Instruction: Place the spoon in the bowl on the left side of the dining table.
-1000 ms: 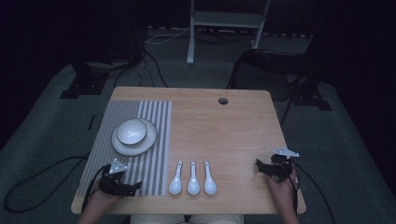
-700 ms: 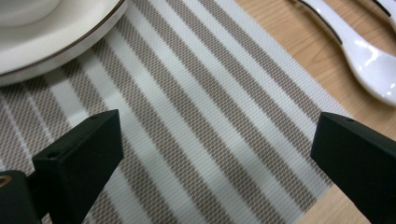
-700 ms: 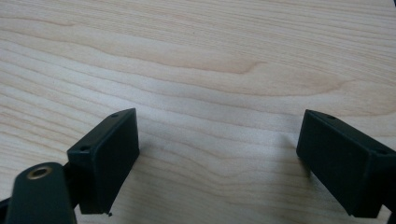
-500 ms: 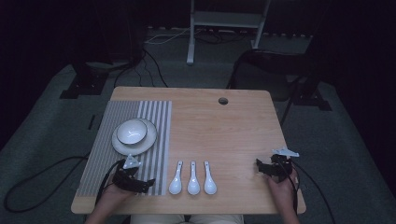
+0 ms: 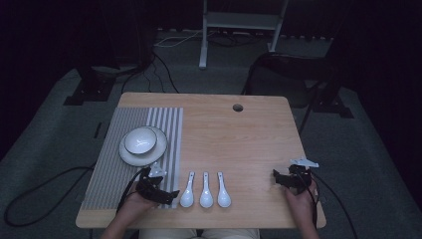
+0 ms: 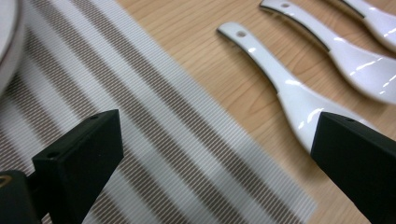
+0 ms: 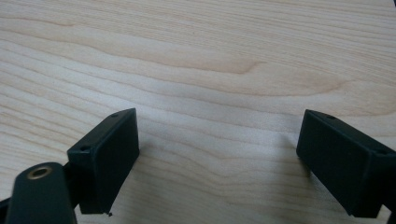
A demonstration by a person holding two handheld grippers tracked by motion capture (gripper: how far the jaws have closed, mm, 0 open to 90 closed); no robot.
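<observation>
Both wide apart: left gripper (image 6: 210, 154) over, seemingly, the nearest spoon (image 6: 280, 88), right gripper (image 7: 219, 158) over table (image 7: 196, 56).

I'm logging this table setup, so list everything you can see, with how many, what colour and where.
Table: one, light wood, centre of the high view.
Placemat: one, grey and white striped, on the table's left part.
Plate: one, white, on the placemat.
Bowl: one, white, sitting on the plate.
Spoons: three, white ceramic, side by side on bare wood near the front edge, just right of the placemat.
Hole: one, dark, round, near the table's far edge.
Cables: several, dark, on the grey floor behind and left of the table.
Left gripper: one, black, jaws apart, over the placemat's front right corner, by the nearest spoon.
Right gripper: one, black, jaws apart, over bare wood at front right.
</observation>
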